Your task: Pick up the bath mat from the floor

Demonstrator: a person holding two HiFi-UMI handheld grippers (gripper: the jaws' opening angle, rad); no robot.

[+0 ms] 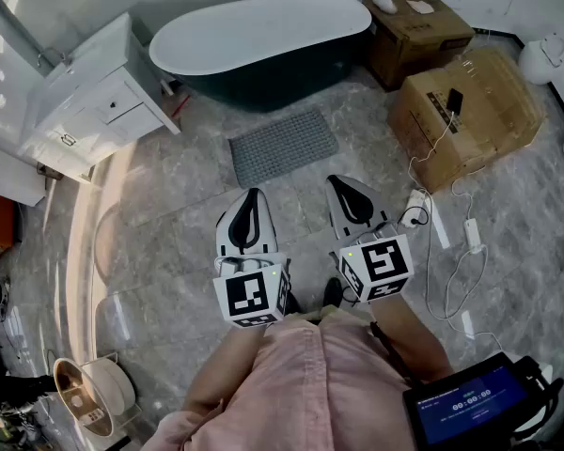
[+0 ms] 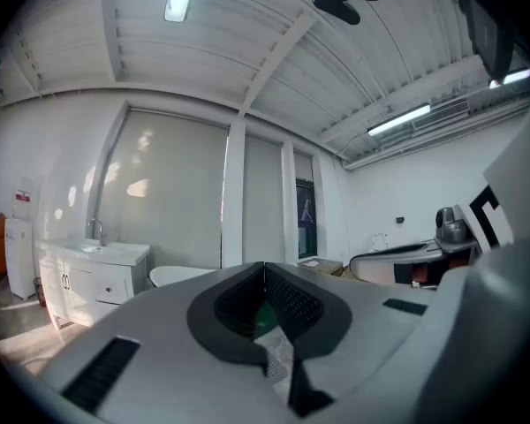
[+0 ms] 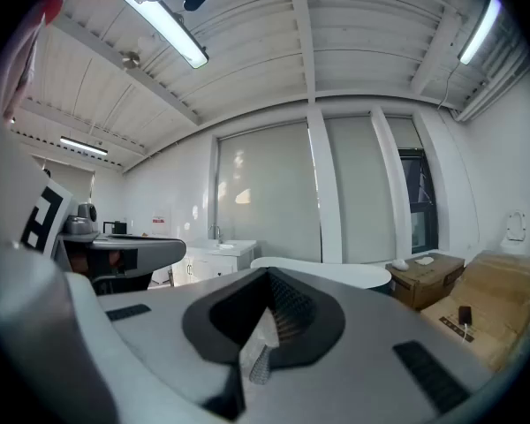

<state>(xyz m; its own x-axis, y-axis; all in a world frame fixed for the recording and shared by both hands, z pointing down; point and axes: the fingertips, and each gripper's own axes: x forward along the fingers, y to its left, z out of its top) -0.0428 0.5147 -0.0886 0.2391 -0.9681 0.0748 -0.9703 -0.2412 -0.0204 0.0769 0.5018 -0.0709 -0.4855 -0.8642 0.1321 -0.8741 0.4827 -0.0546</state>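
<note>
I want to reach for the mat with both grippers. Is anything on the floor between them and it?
Nothing visible. Only bare floor lies between the mat and the shut left gripper and right gripper. The cables lie off to the right.

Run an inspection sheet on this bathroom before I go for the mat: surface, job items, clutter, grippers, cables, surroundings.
Surface: grey marbled tile floor, with glare at left.
Job's things: grey bath mat lies flat in front of the bathtub, untouched.
Clutter: large cardboard box right of the mat, smaller cardboard box behind it.
Grippers: left gripper and right gripper have their fingers together, hold nothing and sit short of the mat.
Cables: white cable and adapter trail across the floor at right.
Surroundings: white vanity cabinet at left.
</note>
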